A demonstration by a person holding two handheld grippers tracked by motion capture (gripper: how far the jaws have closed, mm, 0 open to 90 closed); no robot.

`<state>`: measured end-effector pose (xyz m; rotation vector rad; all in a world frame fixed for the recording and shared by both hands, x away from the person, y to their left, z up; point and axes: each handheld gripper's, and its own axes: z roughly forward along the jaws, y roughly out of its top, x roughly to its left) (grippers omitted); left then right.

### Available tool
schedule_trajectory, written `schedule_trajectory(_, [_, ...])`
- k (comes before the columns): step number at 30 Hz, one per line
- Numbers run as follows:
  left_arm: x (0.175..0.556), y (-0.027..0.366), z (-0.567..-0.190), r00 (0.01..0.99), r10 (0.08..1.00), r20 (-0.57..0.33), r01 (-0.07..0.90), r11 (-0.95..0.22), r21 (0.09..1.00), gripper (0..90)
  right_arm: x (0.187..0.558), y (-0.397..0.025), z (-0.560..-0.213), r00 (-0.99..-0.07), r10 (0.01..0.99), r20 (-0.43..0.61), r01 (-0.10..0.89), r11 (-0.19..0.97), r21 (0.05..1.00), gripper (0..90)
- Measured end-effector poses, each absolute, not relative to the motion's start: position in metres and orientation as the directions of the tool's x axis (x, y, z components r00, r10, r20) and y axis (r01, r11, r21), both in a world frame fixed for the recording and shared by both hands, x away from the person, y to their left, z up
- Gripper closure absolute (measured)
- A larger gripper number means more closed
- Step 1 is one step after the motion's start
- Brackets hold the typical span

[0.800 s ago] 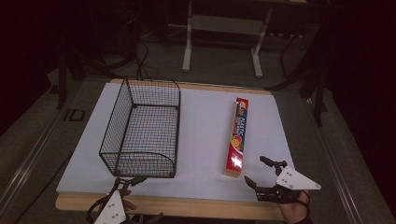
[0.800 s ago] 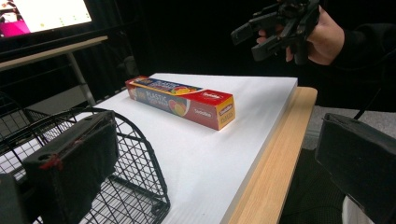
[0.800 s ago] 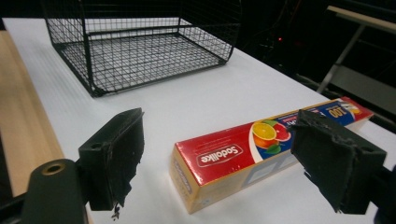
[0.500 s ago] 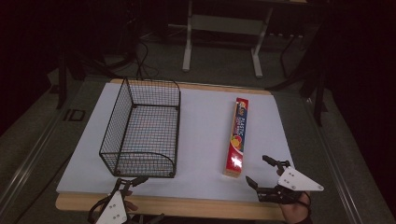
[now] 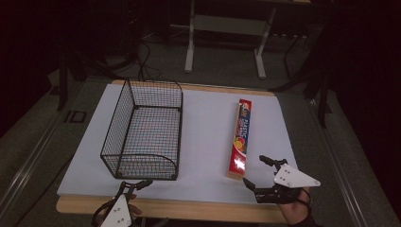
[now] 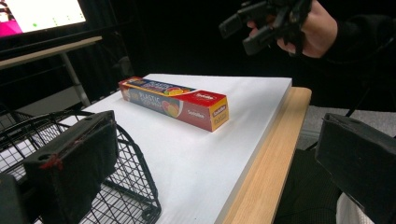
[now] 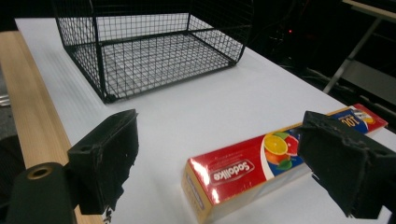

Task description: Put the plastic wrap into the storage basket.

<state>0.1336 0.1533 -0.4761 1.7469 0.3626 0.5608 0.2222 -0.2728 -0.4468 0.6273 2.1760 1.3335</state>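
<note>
A long red plastic-wrap box [image 5: 240, 137] lies on the white board [image 5: 208, 118], right of centre, pointing away from me. My right gripper [image 5: 254, 170] hovers open just off the box's near end, and in the right gripper view its jaws straddle that end of the box [image 7: 243, 172] without touching it. A black wire basket [image 5: 153, 84] stands empty on the left half. My left gripper [image 5: 135, 184] is open at the table's front edge, just in front of the basket's near corner [image 6: 126, 186]. Farther off, the box [image 6: 173, 102] and the other gripper [image 6: 266, 21] are in the left gripper view.
The board rests on a wooden tabletop whose front edge [image 5: 189, 208] shows as a light strip. Beyond the table stand a metal table frame [image 5: 224, 28] and cables on a dark floor. Open board lies between basket [image 7: 154, 51] and box.
Both grippers have shifted only slightly near the front edge and stay open. The box and the basket have not moved.
</note>
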Motion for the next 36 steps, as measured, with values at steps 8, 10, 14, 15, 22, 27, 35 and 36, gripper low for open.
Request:
schedule_trajectory(8, [0.135,0.154,-0.476,0.834,0.524,0.172,-0.046,-0.245,0.969,0.0,0.241,-0.265,-0.433,-0.745,0.639,-0.191,0.129,0.419,0.899,10.6])
schedule_trajectory(10, [0.135,0.154,-0.476,0.834,0.524,0.173,-0.046,-0.245,0.968,0.0,0.248,-0.26,-0.432,-0.746,0.632,-0.209,0.129,0.446,0.885,10.6])
schedule_trajectory(14, [0.135,0.154,-0.476,0.836,0.522,0.17,-0.045,-0.244,0.969,0.0,0.261,-0.253,-0.432,-0.745,0.639,-0.192,0.147,0.437,0.887,10.6])
schedule_trajectory(15, [0.135,0.154,-0.476,0.836,0.521,0.169,-0.045,-0.243,0.969,0.0,0.265,-0.251,-0.433,-0.74,0.643,-0.196,0.147,0.44,0.886,10.6])
schedule_trajectory(22, [0.135,0.155,-0.476,0.836,0.523,0.167,-0.043,-0.241,0.97,0.0,0.285,-0.24,-0.433,-0.709,0.679,-0.189,0.172,0.428,0.887,9.8])
schedule_trajectory(27, [0.135,0.155,-0.476,0.836,0.522,0.169,-0.044,-0.244,0.969,0.0,0.299,-0.237,-0.43,-0.669,0.721,-0.182,0.209,0.418,0.884,9.8])
schedule_trajectory(35, [0.135,0.155,-0.475,0.837,0.52,0.171,-0.044,-0.247,0.968,0.0,0.323,-0.235,-0.431,-0.639,0.76,-0.12,0.3,0.389,0.871,9.8])
schedule_trajectory(36, [0.135,0.155,-0.475,0.836,0.52,0.172,-0.045,-0.248,0.968,0.0,0.325,-0.234,-0.432,-0.628,0.768,-0.121,0.304,0.386,0.871,9.8])
